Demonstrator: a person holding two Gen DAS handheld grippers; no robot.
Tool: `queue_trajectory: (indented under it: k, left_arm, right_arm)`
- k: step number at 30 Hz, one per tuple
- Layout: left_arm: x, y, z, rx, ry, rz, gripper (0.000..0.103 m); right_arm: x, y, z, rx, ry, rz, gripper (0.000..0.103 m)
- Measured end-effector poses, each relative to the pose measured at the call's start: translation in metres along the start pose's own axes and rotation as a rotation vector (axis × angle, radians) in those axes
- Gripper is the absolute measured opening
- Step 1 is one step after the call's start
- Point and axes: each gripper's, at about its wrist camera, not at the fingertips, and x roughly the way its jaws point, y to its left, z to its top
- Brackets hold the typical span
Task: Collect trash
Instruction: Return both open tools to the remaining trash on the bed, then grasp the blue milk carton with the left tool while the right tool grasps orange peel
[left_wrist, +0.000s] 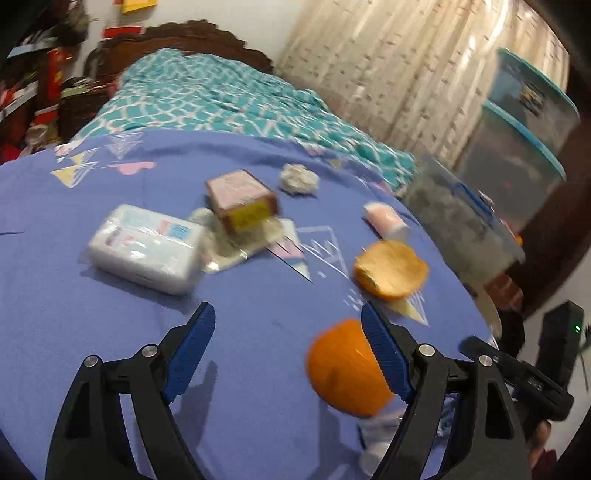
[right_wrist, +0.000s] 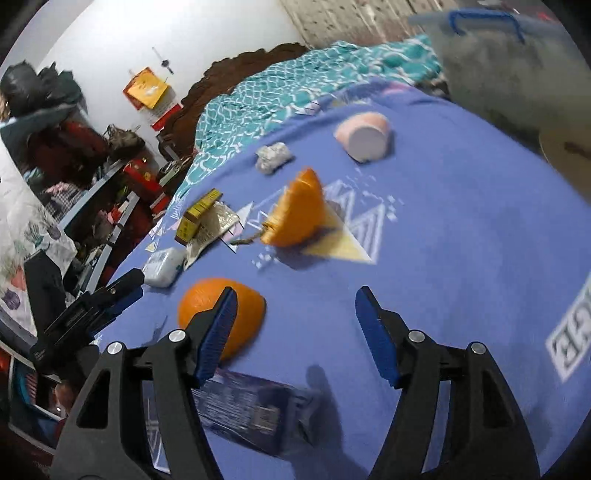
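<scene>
Trash lies on a blue-purple cloth (left_wrist: 74, 295). Two orange peel halves: a near one (left_wrist: 343, 369) (right_wrist: 221, 314) and a far one (left_wrist: 391, 269) (right_wrist: 295, 218). A crumpled paper ball (left_wrist: 299, 179) (right_wrist: 273, 157), a pink and yellow carton (left_wrist: 243, 199) (right_wrist: 197, 218), a clear wrapper (left_wrist: 243, 247) (right_wrist: 214, 225), a tissue pack (left_wrist: 144, 247) (right_wrist: 164, 267) and a pink cup on its side (left_wrist: 386, 219) (right_wrist: 365, 136) lie further out. A dark blue packet (right_wrist: 251, 413) lies below my right gripper. My left gripper (left_wrist: 288, 347) is open and empty. My right gripper (right_wrist: 295, 332) is open and empty.
A clear bin with a blue handle (left_wrist: 461, 221) (right_wrist: 509, 66) stands at the cloth's far right edge. A bed with a teal quilt (left_wrist: 221, 96) lies behind. Stacked teal-lidded tubs (left_wrist: 524, 122) and a curtain (left_wrist: 388, 66) are at the right. Cluttered shelves (right_wrist: 92, 184) are at the left.
</scene>
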Motion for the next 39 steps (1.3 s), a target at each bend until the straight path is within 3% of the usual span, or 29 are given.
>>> queue_trajectory:
  k: [10,14,18,20,24,26,30,32,35,39]
  left_arm:
    - [-0.01,-0.031,-0.021,0.06,0.077,-0.068,0.076]
    - [-0.004,-0.037,-0.036,0.066,0.135,-0.101,0.066]
    - [-0.003,-0.05,-0.048,0.123,0.164,-0.156,0.066]
    - [-0.002,-0.061,-0.053,0.169,0.177,-0.191,0.069]
    - [0.011,-0.08,-0.072,0.254,0.26,-0.239,0.076]
    - [0.015,-0.084,-0.083,0.272,0.292,-0.24,0.075]
    - [0.001,-0.085,-0.098,0.31,0.279,-0.209,0.075]
    - [-0.009,-0.08,-0.1,0.312,0.257,-0.178,0.076]
    - [-0.022,-0.069,-0.095,0.284,0.227,-0.15,0.08]
    - [-0.028,-0.063,-0.081,0.252,0.185,-0.131,0.083]
  right_arm:
    - [-0.023,-0.015,-0.026,0.016,0.04,0.05,0.067]
    - [-0.041,-0.023,-0.043,0.007,0.037,0.099,0.062]
    - [-0.047,-0.022,-0.062,-0.052,0.116,0.191,0.056]
    - [-0.041,-0.016,-0.067,-0.092,0.157,0.175,0.047]
    - [-0.022,-0.016,-0.063,-0.097,0.177,0.061,0.042]
    - [-0.013,-0.016,-0.052,-0.065,0.16,0.077,0.044]
    - [0.008,0.007,-0.037,-0.116,0.189,0.151,0.044]
    - [0.011,0.022,-0.029,-0.193,0.176,0.149,0.053]
    - [0.005,0.017,-0.012,-0.177,0.131,0.187,0.068]
    - [-0.003,-0.009,0.014,-0.069,0.055,0.113,0.069]
